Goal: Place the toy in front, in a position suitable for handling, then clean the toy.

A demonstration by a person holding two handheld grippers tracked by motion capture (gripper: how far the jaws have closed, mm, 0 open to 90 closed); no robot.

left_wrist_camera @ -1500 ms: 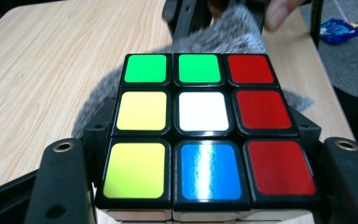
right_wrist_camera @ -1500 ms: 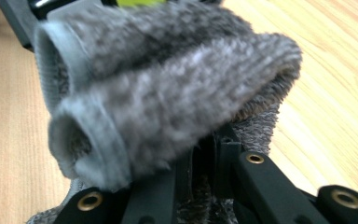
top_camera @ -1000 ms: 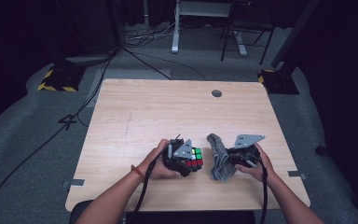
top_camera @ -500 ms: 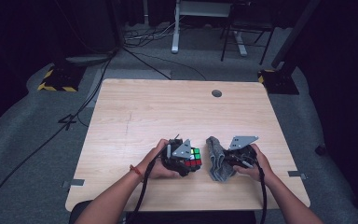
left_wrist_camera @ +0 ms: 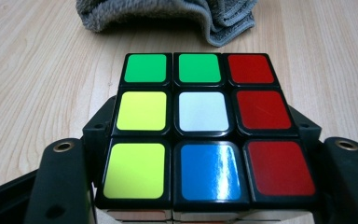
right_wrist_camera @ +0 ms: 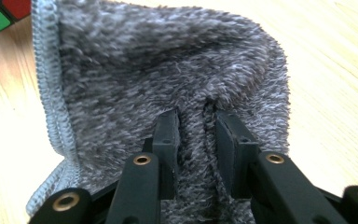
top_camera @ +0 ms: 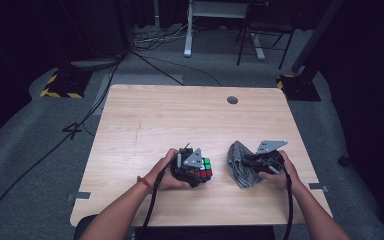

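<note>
Your left gripper (top_camera: pixel 200 172) is clamped on the puzzle cube (top_camera: pixel 203 168), one black jaw pressed to each side of it. In the left gripper view the cube (left_wrist_camera: pixel 205 128) is glossy plastic, square stickers with rounded corners set in a black frame: two green and a red in the far row, yellow, white and red in the middle, yellow, blue and red nearest you. The blue and red stickers catch a sheen of light.

Take the cube as your landmark. The grey cloth (top_camera: pixel 240 165) lies just to its right on the table (top_camera: pixel 180 120), near but not touching. The cloth is thick, fuzzy terry, bunched into soft folds, with a paler stitched hem along one edge (right_wrist_camera: pixel 51 102).

Your right gripper (top_camera: pixel 252 162) sits at the cloth's right side, farther from the cube than the cloth itself. In the right gripper view its jaws have just been opening; a raised ridge of the cloth (right_wrist_camera: pixel 168 74) stands between them, and the flat black pads (right_wrist_camera: pixel 168 133) are parted with the nap showing in the gap. The pads still brush the pile on either side, so the pinch is loosened rather than tight.

The table is pale wood-grain laminate, rectangular, smooth and matt, with a round dark cable port (top_camera: pixel 232 100) far beyond the cube, toward the back edge.
</note>
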